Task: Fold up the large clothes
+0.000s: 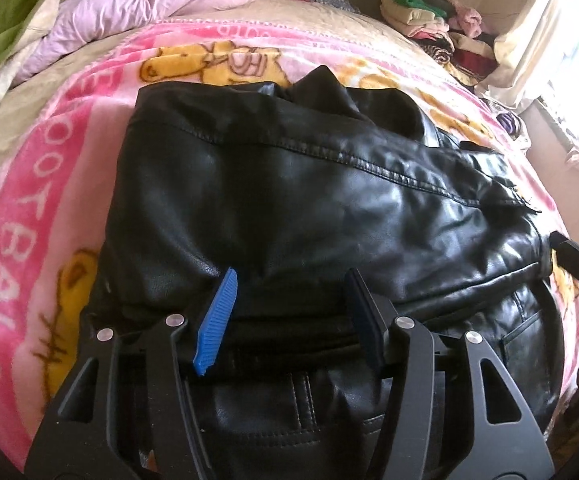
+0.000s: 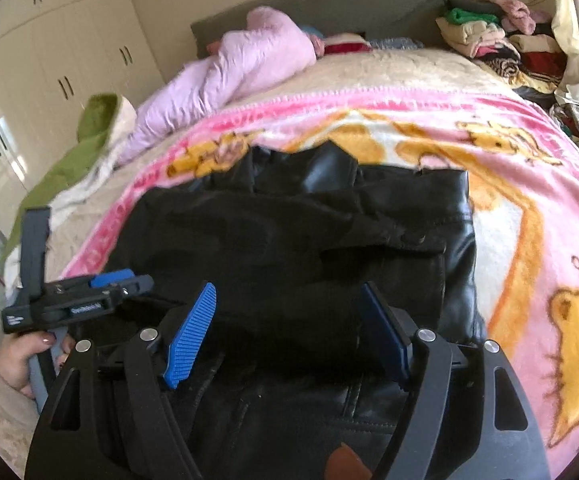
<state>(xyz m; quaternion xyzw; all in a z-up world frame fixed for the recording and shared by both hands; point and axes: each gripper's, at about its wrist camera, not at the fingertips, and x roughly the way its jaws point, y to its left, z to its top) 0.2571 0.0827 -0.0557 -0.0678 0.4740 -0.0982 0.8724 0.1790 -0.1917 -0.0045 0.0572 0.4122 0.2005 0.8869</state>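
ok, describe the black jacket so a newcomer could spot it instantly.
Start at the bed's pink cartoon-bear fleece blanket. In its middle lies the folded black leather jacket, just beyond both grippers. It is the only dark, glossy, stitched item there; the pale pink puffy coat sits farther back.

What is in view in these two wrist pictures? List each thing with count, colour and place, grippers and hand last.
jacket: one, black leather, folded on the blanket, in front of both grippers
blanket: one, pink with yellow cartoon figures, spread on the bed
quilt: one, pale pink, bunched at the far end of the bed
pillow: one, green and cream, left of the quilt
clothes pile: one, mixed colours, far right corner
headboard: one, grey-green, behind the quilt
wardrobe: one, cream, along the left wall
curtain: one, pale, at the right
left gripper: black with blue pads, open, over the jacket's near edge
right gripper: same, open, over the jacket
hand: one, fluffy cream sleeve, holding the left gripper
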